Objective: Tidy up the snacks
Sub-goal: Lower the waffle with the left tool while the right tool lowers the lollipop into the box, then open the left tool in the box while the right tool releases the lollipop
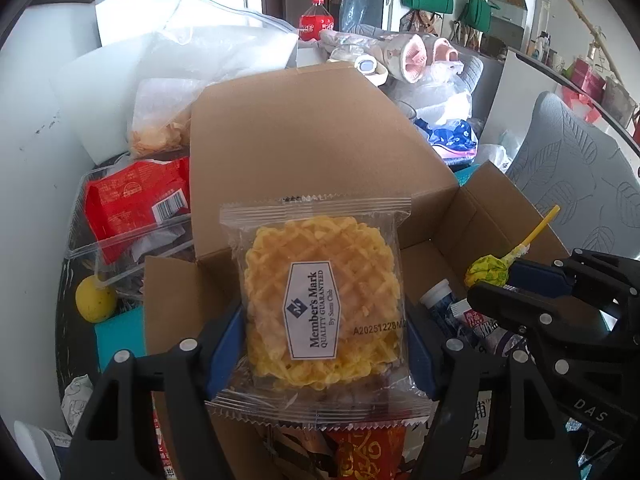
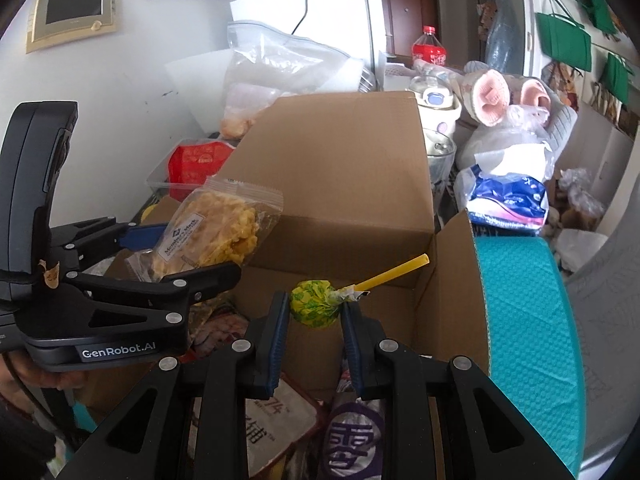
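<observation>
The left gripper is closed on a clear plastic packet with a yellow lattice waffle biscuit; its blue pads press the two side edges, and the packet stands nearly upright, above the front left corner of the open brown cardboard box. The right gripper is clamped on the round head of a lollipop in yellow-green wrapper. Its yellow stick points up and to the right, toward the far right corner of the box.

Both snacks hang over the box opening, so I judge the coming move is downward. The lollipop seems nearer to the free cardboard floor; below the biscuit other packets already lie. Behind the raised back flap stands a red cola bottle.
</observation>
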The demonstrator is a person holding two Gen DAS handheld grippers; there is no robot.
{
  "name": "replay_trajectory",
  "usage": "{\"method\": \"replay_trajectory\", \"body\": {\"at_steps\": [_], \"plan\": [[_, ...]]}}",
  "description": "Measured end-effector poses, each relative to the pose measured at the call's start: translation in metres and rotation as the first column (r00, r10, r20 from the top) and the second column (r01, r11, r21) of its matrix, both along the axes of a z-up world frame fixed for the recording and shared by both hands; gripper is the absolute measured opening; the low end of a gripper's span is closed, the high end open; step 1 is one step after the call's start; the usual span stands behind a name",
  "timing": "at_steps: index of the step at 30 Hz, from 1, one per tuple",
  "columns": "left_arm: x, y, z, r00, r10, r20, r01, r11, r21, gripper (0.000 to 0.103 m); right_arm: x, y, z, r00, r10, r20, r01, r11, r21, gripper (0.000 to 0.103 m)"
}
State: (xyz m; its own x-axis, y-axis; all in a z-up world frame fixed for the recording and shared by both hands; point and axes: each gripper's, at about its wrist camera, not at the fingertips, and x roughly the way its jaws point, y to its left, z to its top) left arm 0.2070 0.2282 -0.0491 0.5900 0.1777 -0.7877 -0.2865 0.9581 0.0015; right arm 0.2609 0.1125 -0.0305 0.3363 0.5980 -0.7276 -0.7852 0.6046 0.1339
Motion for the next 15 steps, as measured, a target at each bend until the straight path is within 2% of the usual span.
{"method": "replay_trajectory", "body": {"at_steps": [4,8,10,12,15], "plan": [[0.0008,-0.0020,-0.0035,0.999,0.005,-0.038,-0.005,1.000,0.001,0.070,0.0000,0.0018,-0.0056,1.000,-0.014,-0.001,0.014,0.999,-0.043,0.026],[-0.0009,-0.0056,-0.0024,0.998,0.018,-0.058,-0.015,0.999,0.049,0.071,-0.0018,0.0012,-0.0095,0.999,-0.032,0.008,0.032,0.997,-0.072,0.027],[-0.0003,-0.0053,-0.0036,0.996,0.029,-0.081,-0.025,0.998,0.050,0.071,-0.0010,0.0015,-0.0114,0.998,-0.057,0.013,0.058,0.993,-0.105,0.035],[-0.0012,-0.0053,-0.0022,0.996,0.031,-0.078,-0.027,0.999,0.044,0.071,-0.0006,-0.0004,-0.0109,0.996,-0.085,0.026,0.088,0.990,-0.114,0.055],[-0.0047,-0.0068,0.0041,0.998,0.038,-0.054,-0.035,0.998,0.061,0.078,-0.0010,-0.0046,-0.0084,0.996,-0.093,0.014,0.094,0.990,-0.105,0.056]]}}
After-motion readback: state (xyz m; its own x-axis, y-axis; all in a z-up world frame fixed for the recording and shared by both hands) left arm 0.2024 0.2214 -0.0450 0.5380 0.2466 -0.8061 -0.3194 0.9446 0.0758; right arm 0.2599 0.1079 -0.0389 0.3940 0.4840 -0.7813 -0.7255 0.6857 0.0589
